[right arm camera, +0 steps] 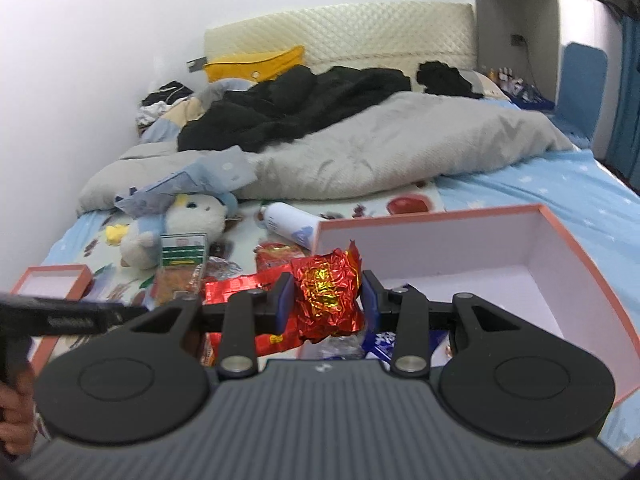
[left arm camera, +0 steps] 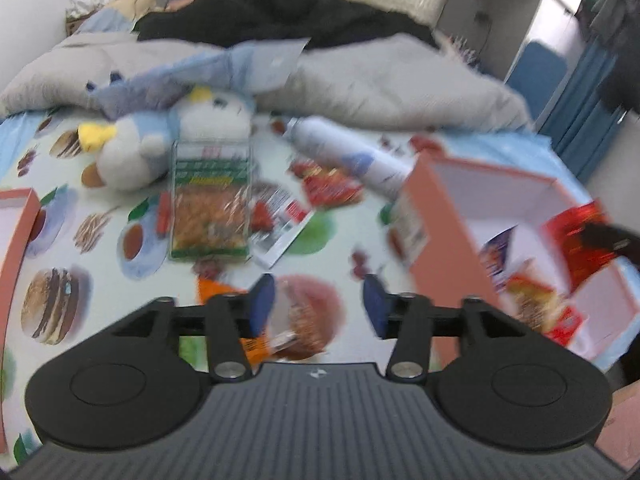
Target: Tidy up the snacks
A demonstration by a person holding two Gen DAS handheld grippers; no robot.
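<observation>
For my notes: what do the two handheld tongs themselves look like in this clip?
Both look identical. The left tongs and right tongs have matte black linkage arms with silver pivot pins, two round black discs, a ribbed dark grey body with a small pale logo, and blue pads on the fingertips. No cables or sleeves are visible.

Bright, even, diffuse illumination; soft shadows only. Heavy motion blur throughout left wrist view; right sharper. Fisheye curvature at edges.
</observation>
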